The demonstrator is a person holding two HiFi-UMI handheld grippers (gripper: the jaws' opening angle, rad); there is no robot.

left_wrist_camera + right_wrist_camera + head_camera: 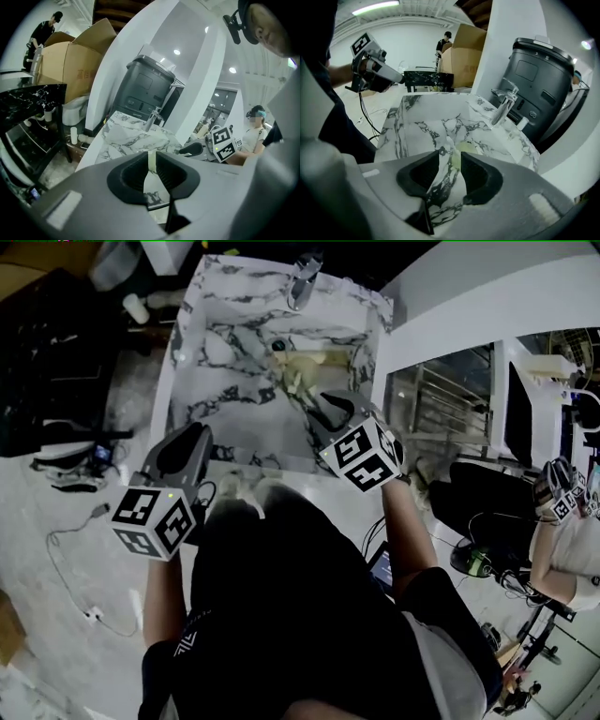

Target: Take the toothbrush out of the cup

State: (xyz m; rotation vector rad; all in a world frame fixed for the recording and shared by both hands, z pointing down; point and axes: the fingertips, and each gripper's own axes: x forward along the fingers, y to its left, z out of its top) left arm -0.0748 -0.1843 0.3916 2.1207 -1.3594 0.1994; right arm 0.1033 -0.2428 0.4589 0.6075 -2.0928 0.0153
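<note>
your right gripper (315, 401) reaches out over the white marble sink (202, 381), fingers parted and empty, pointing at the pale yellow cup (302, 367) in the basin. i can't pick out the toothbrush there. your left gripper (197, 433) hovers at the sink's left rim, fingers a slit apart, holding nothing.

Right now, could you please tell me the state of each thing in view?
left gripper: open, empty.
right gripper: open, empty, over the sink.
cup: in the sink, ungripped; posture unclear.
toothbrush: cannot be made out.
faucet: no water visibly running.
</note>
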